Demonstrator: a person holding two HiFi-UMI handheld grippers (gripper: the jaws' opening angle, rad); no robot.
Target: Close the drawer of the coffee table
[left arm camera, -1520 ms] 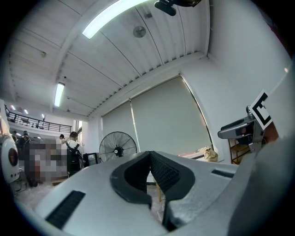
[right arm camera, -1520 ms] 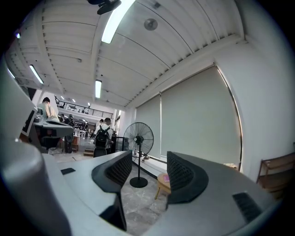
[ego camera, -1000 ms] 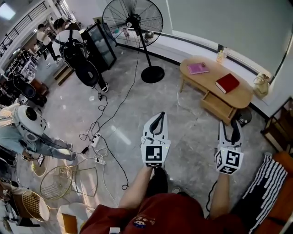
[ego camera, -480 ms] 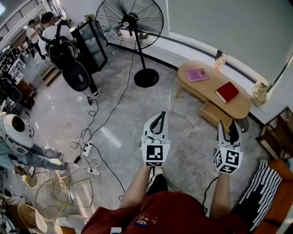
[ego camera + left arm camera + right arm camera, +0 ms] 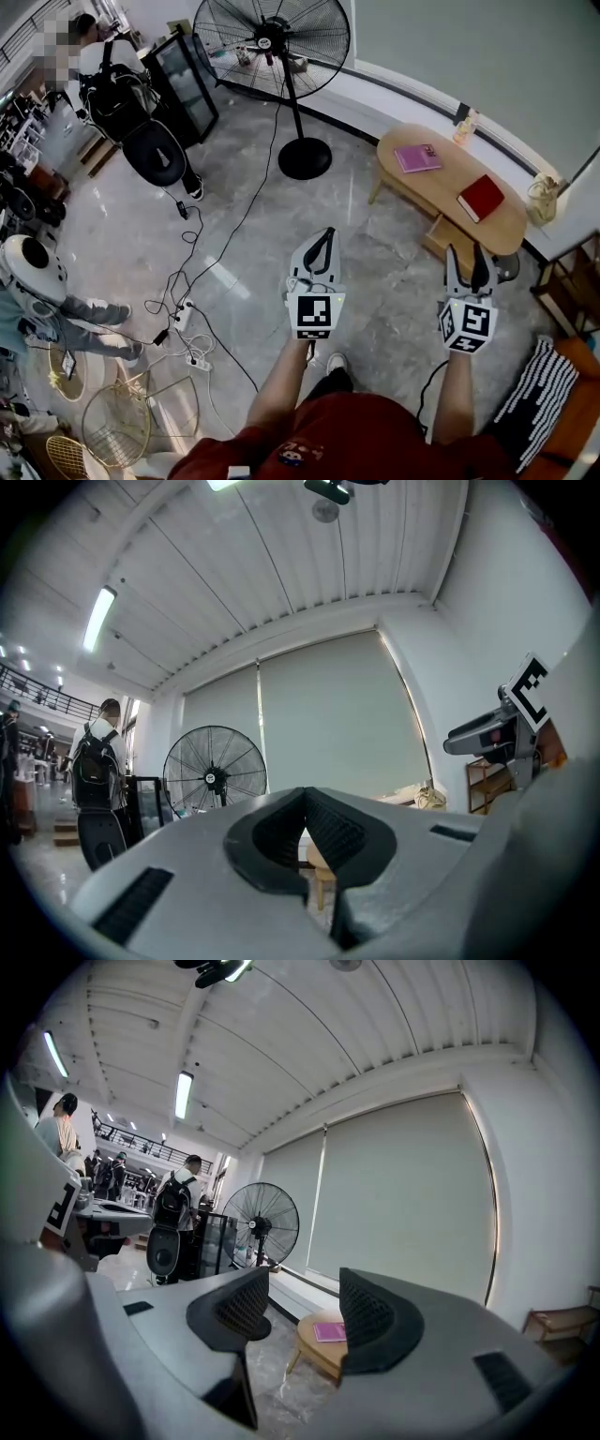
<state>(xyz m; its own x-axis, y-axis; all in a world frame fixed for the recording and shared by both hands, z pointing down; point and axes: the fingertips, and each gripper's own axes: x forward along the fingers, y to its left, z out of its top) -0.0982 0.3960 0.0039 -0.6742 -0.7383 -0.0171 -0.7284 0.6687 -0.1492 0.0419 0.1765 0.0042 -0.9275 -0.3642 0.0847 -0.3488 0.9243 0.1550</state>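
Left gripper [image 5: 324,242] — jaws closed tip to tip, nothing held. Right gripper [image 5: 468,258] — jaws parted, nothing gripped between them. Both are held out level over the floor [image 5: 244,234], short of the bench [image 5: 441,183]. The drawer [image 5: 437,236] is seen pulled out under the bench top, just beyond the right jaws in the head view, untouched. In the right gripper view, bench and pink book [image 5: 330,1332] are framed between the jaws, well apart from them.

Grey marble floor [image 5: 394,281], standing fan [image 5: 272,42], pale blinds [image 5: 403,1185]
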